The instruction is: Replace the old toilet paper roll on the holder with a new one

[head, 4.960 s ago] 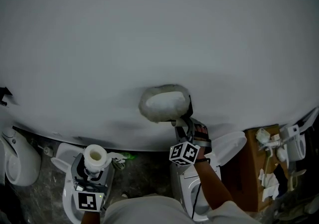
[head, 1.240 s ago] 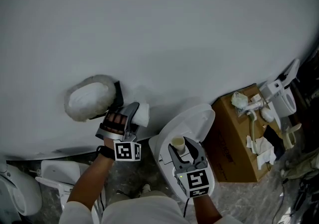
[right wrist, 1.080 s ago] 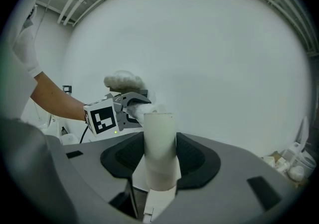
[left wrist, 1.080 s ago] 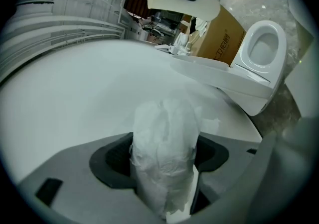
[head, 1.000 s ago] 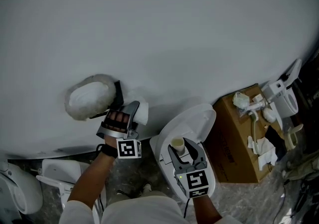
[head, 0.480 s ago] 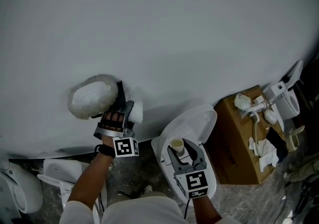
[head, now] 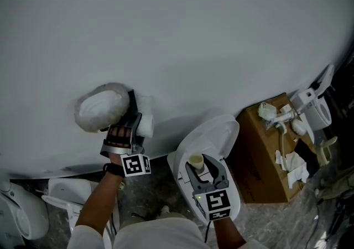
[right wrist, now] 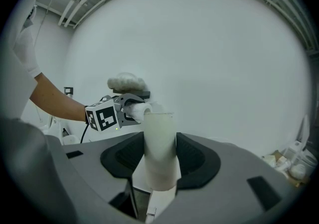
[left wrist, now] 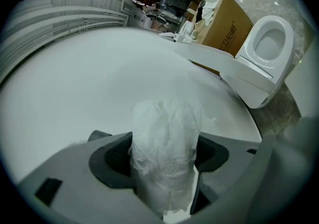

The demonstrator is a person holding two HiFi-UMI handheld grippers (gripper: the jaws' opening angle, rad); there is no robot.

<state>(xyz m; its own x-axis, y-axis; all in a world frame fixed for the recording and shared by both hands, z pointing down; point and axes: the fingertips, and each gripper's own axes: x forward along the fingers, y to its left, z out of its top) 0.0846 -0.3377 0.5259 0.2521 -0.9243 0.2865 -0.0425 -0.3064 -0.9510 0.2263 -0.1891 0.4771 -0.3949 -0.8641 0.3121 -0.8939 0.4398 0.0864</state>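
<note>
The left forearm (head: 98, 201) reaches up from seven o'clock, wrist straight. The left gripper (head: 137, 122) is clamped on a white, plastic-wrapped toilet paper roll (left wrist: 164, 163), close at three o'clock of the black holder bracket (head: 131, 103) under its fluffy white cover (head: 101, 110). At five o'clock the right gripper (head: 206, 165), tipped slightly down, grasps a bare beige cardboard tube (right wrist: 159, 143) upright above the white toilet (head: 221, 131).
</note>
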